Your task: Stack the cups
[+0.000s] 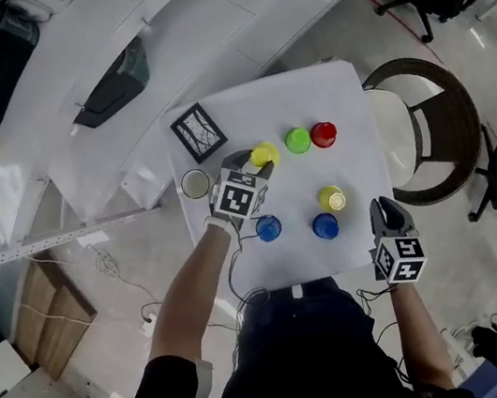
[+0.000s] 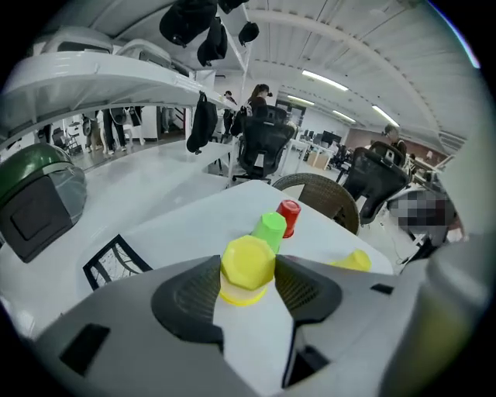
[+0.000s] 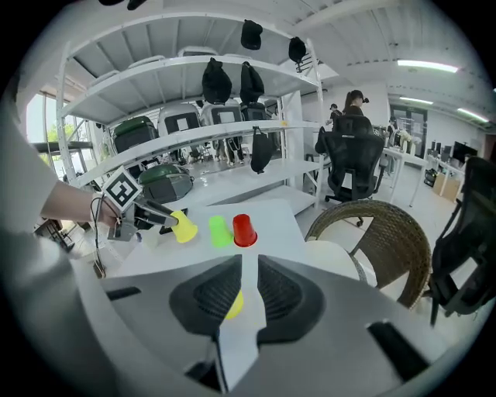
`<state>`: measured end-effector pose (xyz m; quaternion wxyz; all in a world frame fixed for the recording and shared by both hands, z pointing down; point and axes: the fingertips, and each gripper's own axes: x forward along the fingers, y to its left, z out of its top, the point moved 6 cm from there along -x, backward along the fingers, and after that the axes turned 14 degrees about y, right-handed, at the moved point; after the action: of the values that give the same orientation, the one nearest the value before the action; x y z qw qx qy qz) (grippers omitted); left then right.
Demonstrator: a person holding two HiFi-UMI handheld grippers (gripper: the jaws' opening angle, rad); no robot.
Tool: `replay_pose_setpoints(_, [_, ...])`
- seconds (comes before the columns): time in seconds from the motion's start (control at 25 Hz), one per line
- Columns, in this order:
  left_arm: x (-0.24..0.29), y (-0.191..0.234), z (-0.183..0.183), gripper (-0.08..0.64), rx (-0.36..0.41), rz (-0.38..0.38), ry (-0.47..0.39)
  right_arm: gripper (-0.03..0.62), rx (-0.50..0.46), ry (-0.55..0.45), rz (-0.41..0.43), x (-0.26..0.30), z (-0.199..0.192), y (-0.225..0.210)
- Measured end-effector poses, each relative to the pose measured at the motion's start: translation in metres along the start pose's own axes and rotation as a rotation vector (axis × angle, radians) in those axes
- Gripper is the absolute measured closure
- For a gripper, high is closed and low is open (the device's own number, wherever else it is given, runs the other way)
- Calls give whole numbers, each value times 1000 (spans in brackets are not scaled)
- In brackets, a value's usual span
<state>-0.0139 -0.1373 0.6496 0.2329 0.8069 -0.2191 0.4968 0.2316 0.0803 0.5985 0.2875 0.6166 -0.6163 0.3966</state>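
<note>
Yellow cup held by left gripper.

- Left gripper: smooth grey moulded shell with two black ribbed pads.
- Right gripper: the same grey shell, with black ribbed pads.
- Marker cube: one behind each gripper's jaws, with white faces and black square patterns.
- Thin dark cable: loops just below the left marker cube.
- Clothing: a black top with a short black sleeve.
</note>
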Motion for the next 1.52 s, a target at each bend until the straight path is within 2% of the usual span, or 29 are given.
replay_pose_setpoints(0.12, [20,3,7,345,-2,-8,38,531,7,10,-2,4,1,-5])
replay_pose_setpoints(0.4, [53,7,18,345,57,19,110,531,18,27,-2,10,2,-15])
replay_pose_setpoints(0.72, [60,5,25,344,60,35,105,531,32,40,1,13,-1,-19])
replay_pose_setpoints(0.96, [61,4,26,341,44,21,108,532,33,34,6,14,2,-17])
replay_pose_setpoints(1.08, [59,1,23,317,59,18,113,532,32,22,6,13,6,-15])
replay_pose_setpoints(1.36, [26,1,8,307,1,38,48,532,13,-20,6,8,21,-11])
replay_pose_setpoints(1.52, [-9,-7,7,308,-37,32,-54,532,-10,-38,16,4,27,-3])
